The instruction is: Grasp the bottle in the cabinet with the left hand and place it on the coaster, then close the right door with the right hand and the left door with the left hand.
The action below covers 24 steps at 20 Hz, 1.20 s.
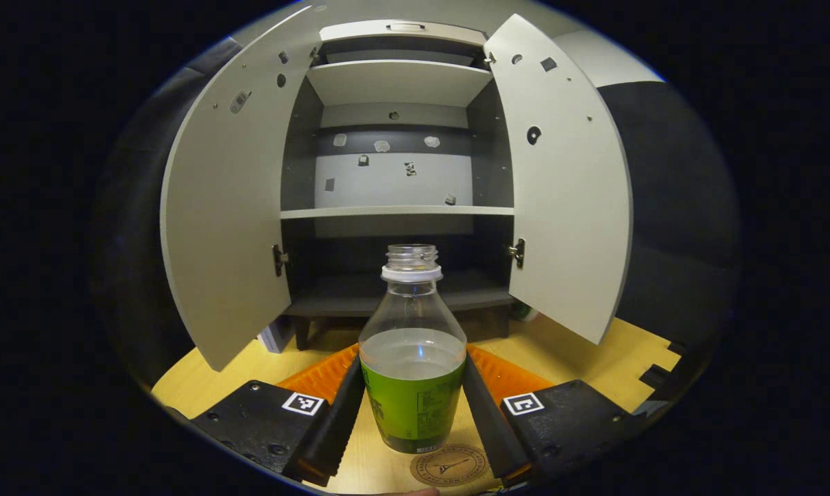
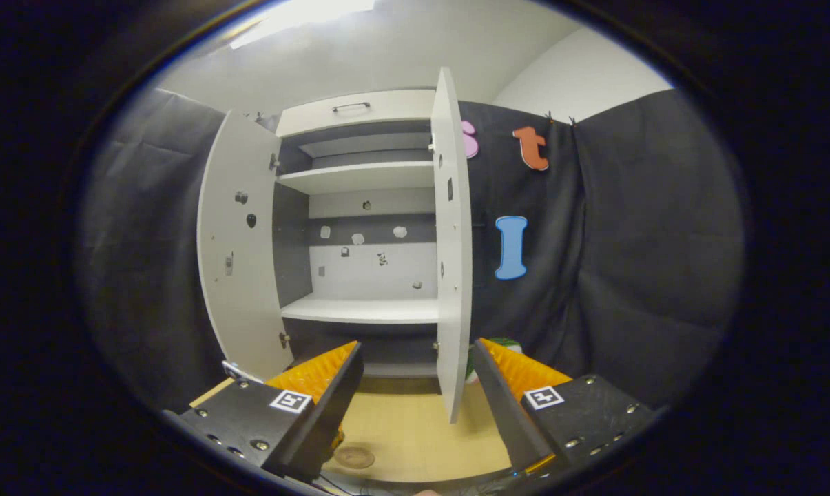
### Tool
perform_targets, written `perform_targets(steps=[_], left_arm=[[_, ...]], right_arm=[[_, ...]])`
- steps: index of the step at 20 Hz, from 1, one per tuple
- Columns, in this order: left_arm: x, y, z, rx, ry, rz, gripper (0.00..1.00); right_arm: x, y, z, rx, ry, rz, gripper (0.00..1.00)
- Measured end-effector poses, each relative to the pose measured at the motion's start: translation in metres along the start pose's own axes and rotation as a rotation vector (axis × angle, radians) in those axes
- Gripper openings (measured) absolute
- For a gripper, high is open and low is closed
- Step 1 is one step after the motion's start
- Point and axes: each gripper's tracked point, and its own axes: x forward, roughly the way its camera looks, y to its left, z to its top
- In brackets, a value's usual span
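Observation:
A capless clear bottle (image 1: 412, 358) with a green label and some liquid stands upright between my left gripper's (image 1: 412, 413) fingers, which press on both its sides. Its base is just behind the round brown coaster (image 1: 449, 466); I cannot tell whether it touches the coaster or the table. Behind it the grey cabinet (image 1: 397, 210) has both doors wide open: the left door (image 1: 229, 227) and the right door (image 1: 566, 193). My right gripper (image 2: 415, 413) is open and holds nothing, with the right door's edge (image 2: 452, 275) straight ahead. The coaster (image 2: 354, 456) lies low by its left finger.
The wooden table (image 1: 594, 351) carries the cabinet on short legs. A small green object (image 1: 525, 313) sits behind the right door, and a pale item (image 1: 273, 337) is by the cabinet's left foot. Black cloth walls (image 2: 628, 241) close in both sides.

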Motion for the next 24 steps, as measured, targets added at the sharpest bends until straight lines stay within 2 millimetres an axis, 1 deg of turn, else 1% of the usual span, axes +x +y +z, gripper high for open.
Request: perform_targets(steps=[2,3,5,8,9,11,12,13,14,15,18,22,24], left_arm=[[0.001,-0.002,-0.02,0.017,0.015,-0.003,0.8],[0.001,-0.003,-0.026,0.028,0.018,-0.002,0.8],[-0.002,-0.013,-0.037,0.037,0.016,-0.029,0.8],[-0.007,-0.026,-0.043,0.036,0.008,-0.072,0.8],[-0.009,-0.029,-0.044,0.035,0.009,-0.079,0.81],[-0.01,-0.03,-0.05,0.032,0.012,-0.079,0.81],[-0.011,-0.031,-0.054,0.047,0.025,-0.077,0.81],[-0.009,-0.025,-0.054,0.07,0.027,-0.05,0.87],[-0.009,-0.022,-0.054,0.098,0.03,-0.039,0.94],[-0.008,-0.022,-0.054,0.115,0.045,-0.051,1.0],[-0.013,-0.027,-0.048,0.123,0.057,-0.091,0.98],[-0.02,-0.036,-0.035,0.115,0.095,-0.13,0.98],[-0.023,-0.038,-0.021,0.119,0.102,-0.145,0.99]], right_arm=[[0.005,-0.001,-0.007,0.028,0.011,-0.005,0.96],[0.006,-0.001,-0.008,0.038,0.008,-0.004,0.96],[0.01,0.0,-0.008,0.059,-0.005,0.005,0.96],[0.018,0.004,-0.012,0.077,-0.003,0.015,0.96],[0.021,0.005,-0.016,0.078,0.006,0.015,0.94],[0.024,0.008,-0.025,0.068,0.034,0.017,0.94],[0.025,0.01,-0.026,0.065,0.041,0.02,0.96],[0.025,0.012,-0.027,0.063,0.043,0.028,0.96],[0.026,0.013,-0.026,0.061,0.042,0.033,0.96],[0.026,0.012,-0.024,0.056,0.038,0.034,0.96],[0.024,0.003,-0.016,0.044,0.026,0.018,0.96],[0.022,-0.01,-0.005,0.038,0.003,0.004,0.96],[0.023,-0.02,-0.003,0.018,0.001,-0.022,0.96]])
